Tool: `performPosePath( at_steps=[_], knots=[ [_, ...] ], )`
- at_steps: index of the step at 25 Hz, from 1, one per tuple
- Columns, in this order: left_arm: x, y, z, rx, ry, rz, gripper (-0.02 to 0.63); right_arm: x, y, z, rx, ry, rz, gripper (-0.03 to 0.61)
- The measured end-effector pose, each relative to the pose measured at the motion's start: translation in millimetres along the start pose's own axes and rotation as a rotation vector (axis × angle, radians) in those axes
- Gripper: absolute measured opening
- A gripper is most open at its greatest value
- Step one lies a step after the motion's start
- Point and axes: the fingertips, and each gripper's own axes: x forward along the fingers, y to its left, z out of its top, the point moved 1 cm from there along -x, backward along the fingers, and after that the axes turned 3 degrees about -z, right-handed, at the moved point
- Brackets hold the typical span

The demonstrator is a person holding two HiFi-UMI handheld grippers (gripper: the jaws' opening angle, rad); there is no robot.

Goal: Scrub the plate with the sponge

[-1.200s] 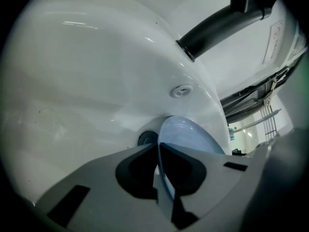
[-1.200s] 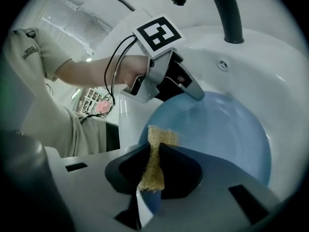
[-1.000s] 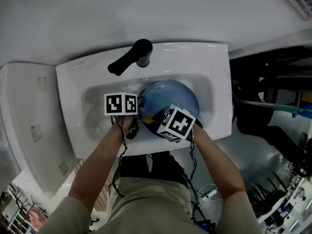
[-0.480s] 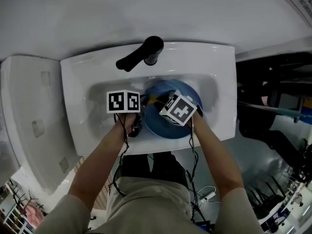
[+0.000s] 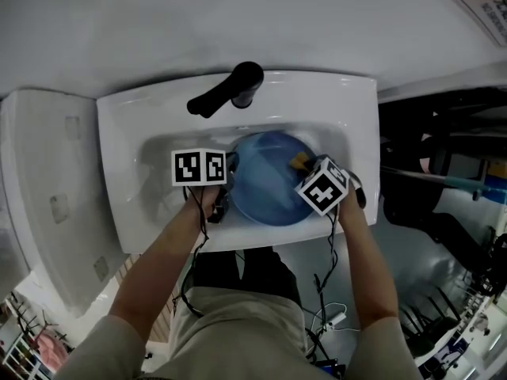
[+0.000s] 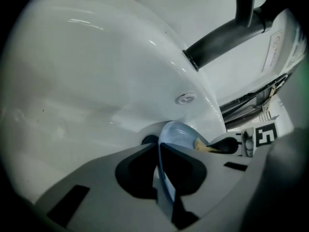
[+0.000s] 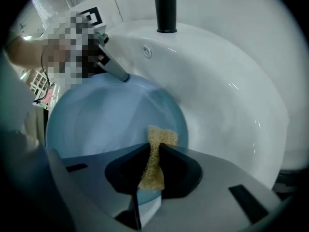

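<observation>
**At the sink: sponge on the plate**

Between the jaws of my right hand-held gripper, clamped tight, sits the yellow sponge, its tip at the blue plate near the right rim. My left hand-held gripper pinches the plate's left edge inside the white sink, below the black faucet.

Even, soft lighting; glare streaks on the white sink; both gripper views fisheye-bent, edges dark-vignetted.

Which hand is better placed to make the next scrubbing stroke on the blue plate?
Right. The right gripper is shut on the sponge at the plate; the left gripper only clamps the plate's rim.
</observation>
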Motion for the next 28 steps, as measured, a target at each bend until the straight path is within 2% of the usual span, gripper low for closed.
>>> performPosePath(
  at_steps=[3,6,11,14,17,20,24,28],
  knots=[
    [0,-1,2,0.000,-0.011,0.008,0.026,-19,26,-12,-0.037,0.027,0.084,0.067],
    [-2,0,2,-0.017,-0.028,0.020,0.028,-36,65,-12,-0.108,0.027,0.207,0.067],
    [-2,0,1,-0.040,-0.032,0.021,0.029,-48,124,17,-0.157,-0.091,0.414,0.069],
    [-2,2,-2,-0.061,-0.028,0.018,0.031,-41,139,44,-0.136,-0.180,0.468,0.069],
    [-3,6,-5,-0.063,-0.029,0.024,0.029,-28,137,70,-0.054,-0.265,0.481,0.071],
    [-4,9,-8,-0.083,-0.038,0.020,0.029,-15,121,83,0.041,-0.298,0.457,0.069],
    [-2,10,-10,-0.094,-0.043,0.010,0.029,0,88,91,0.089,-0.319,0.346,0.069],
    [-1,9,-10,-0.079,-0.042,0.010,0.026,15,58,93,0.071,-0.301,0.189,0.069]
  ],
)
